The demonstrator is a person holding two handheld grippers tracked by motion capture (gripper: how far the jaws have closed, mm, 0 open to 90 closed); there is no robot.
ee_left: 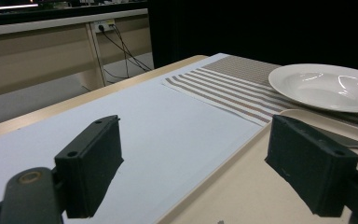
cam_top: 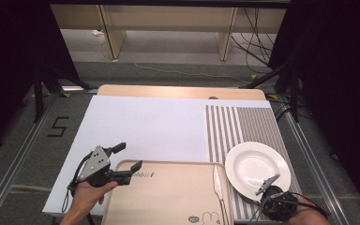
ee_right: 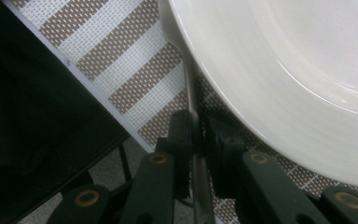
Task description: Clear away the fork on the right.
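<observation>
My right gripper (cam_top: 267, 188) (ee_right: 198, 135) is at the table's near right corner, shut on the handle of a thin metal utensil (cam_top: 268, 182) (ee_right: 189, 88). The utensil's far end lies along the rim of a white plate (cam_top: 251, 164) (ee_right: 284, 70); its head is too hidden to name. The plate rests on a striped placemat (cam_top: 243, 126) (ee_right: 135, 79). My left gripper (cam_top: 130, 155) (ee_left: 191, 168) is open and holds nothing. It straddles the far left corner of a beige tray (cam_top: 168, 201) (ee_left: 242, 196), one jaw over the tray and one over the white sheet (cam_top: 145, 126).
A table knife (cam_top: 218, 185) lies along the tray's right side. The plate (ee_left: 326, 86) and placemat (ee_left: 228, 84) lie ahead in the left gripper view. The table's right edge (ee_right: 98, 116) runs close beside my right gripper, with dark floor beyond.
</observation>
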